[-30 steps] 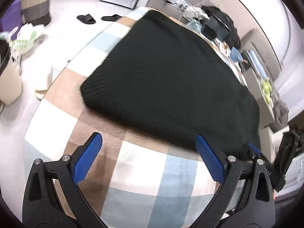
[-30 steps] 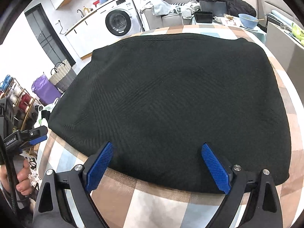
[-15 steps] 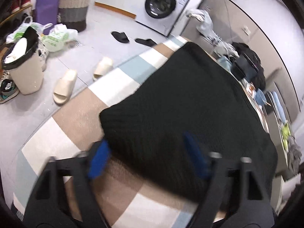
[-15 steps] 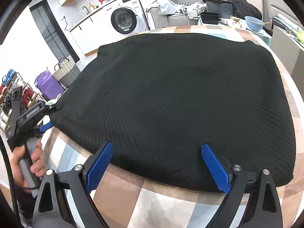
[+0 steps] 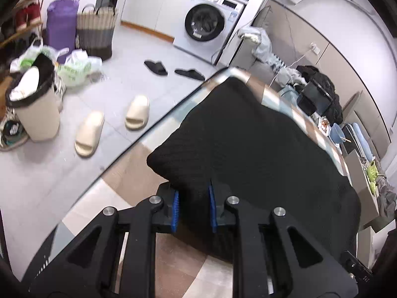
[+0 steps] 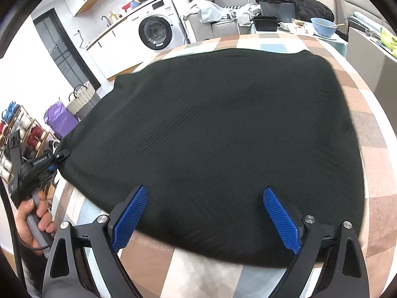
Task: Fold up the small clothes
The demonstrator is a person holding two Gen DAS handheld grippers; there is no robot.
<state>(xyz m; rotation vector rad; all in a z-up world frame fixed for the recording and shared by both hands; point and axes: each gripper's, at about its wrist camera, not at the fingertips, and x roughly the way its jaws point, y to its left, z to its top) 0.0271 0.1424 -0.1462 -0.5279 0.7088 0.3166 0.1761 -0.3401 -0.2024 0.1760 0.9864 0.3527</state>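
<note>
Garment (image 5: 248,154) corner hidden between pads (image 5: 175,206)

A lived-in home, laundry corner meeting lounge. A washing machine (image 5: 204,22) sits under a counter; slippers (image 5: 113,125) lie before it, a sofa (image 6: 223,12) to its right.

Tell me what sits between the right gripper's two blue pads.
In the right wrist view, the right gripper straddles the black knitted garment's near edge; its pads don't press it.

The worktop (image 6: 372,164) is covered with a cloth of brown, white and blue squares. A big black knitted garment (image 6: 223,136) is spread flat on it and fills most of the top. Bare squares are seen along the near edge and the right side.
</note>
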